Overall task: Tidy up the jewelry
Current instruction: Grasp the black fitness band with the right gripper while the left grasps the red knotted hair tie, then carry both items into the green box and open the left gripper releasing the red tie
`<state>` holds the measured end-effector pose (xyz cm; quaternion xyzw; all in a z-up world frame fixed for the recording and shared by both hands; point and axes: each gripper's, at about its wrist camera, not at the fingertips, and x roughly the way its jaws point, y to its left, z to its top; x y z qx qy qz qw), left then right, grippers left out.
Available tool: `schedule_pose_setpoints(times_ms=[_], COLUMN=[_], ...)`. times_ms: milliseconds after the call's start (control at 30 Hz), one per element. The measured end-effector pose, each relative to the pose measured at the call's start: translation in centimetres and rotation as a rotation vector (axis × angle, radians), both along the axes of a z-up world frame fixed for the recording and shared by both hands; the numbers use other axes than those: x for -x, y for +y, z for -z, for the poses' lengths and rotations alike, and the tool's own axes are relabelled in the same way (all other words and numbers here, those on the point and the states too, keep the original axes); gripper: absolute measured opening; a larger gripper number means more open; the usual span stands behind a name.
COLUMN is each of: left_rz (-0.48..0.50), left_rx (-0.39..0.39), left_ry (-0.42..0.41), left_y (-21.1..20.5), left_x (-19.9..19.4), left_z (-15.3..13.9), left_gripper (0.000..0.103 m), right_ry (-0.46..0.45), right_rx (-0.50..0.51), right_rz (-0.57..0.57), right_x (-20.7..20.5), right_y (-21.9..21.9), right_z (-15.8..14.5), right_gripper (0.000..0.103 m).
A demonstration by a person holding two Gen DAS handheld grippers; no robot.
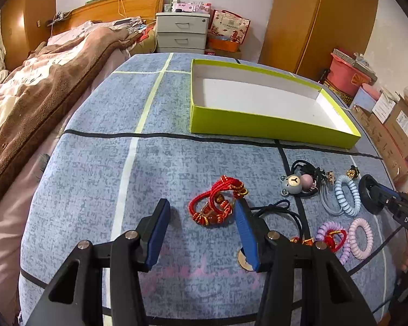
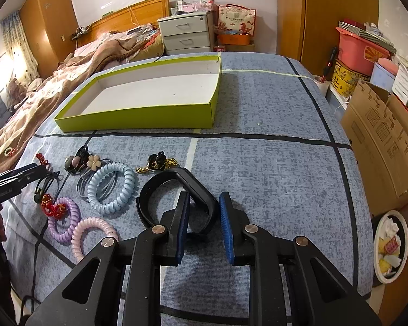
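A green box (image 1: 258,125) with a white inside stands open on the blue cloth; it also shows in the right wrist view (image 2: 138,119). My left gripper (image 1: 201,212) is open, with a red cord bracelet (image 1: 217,203) lying between its fingertips. My right gripper (image 2: 204,203) is open around one side of a black bangle (image 2: 160,187) that lies on the cloth. Nearby lie a blue coil tie (image 2: 111,187), a purple coil tie (image 2: 65,220), a pink coil tie (image 2: 87,233), a bear hair tie (image 1: 292,184) and a black-and-gold piece (image 2: 157,163).
A bed with a brown blanket (image 1: 40,89) lies to the left. A white drawer unit (image 1: 181,32) stands behind. Cardboard boxes (image 2: 380,135) and a plate (image 2: 391,247) sit off the right edge. A black cord (image 1: 280,212) lies by the left gripper's right finger.
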<state>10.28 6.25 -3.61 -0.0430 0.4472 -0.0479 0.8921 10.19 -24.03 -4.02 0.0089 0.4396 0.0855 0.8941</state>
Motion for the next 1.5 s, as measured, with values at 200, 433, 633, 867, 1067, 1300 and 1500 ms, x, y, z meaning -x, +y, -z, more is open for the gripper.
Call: schedule_pose_setpoints(times_ms=[200,433,633,867,1067,1300,1500], left_rz=[0.019,0.037,0.033,0.04,0.044,0.043,0.043], left_rx=[0.005,0.019,0.034,0.055,0.071,0.11,0.072], left_ry=[-0.011,-0.018,-0.031,-0.062,-0.079,-0.1,-0.124], left_y=[-0.1,-0.1,0.2,0.4,0.5,0.8,0.6], left_x=[0.0,-0.1,0.1,0.1,-0.4,-2.7,-5.6], left_z=[0.0,0.0,-0.2,-1.3,-2.3,-4.1,-5.4], left_gripper=[0.032,0.021,0.019,0.018,0.018,0.018,0.018], right_ry=[-0.003,-0.005,-0.013,-0.033,-0.051,-0.083,-0.097], right_rx=[-0.005,-0.013,-0.018,-0.038,-0.045,-0.053,-0.047], right_rz=[-0.002,-0.001,-0.001,0.014,0.011,0.0,0.007], right_x=[0.0,0.0,-0.1,0.2,0.2,-2.0,-5.0], right_y=[-0.1,-0.4,-0.5,-0.6,-0.3,0.4,1.0], right_z=[-0.1,-0.1,-0.2,-0.8,-1.9,-4.4,-5.7], right_gripper=[0.022,0.022,0.019,0.017,0.017,0.017,0.017])
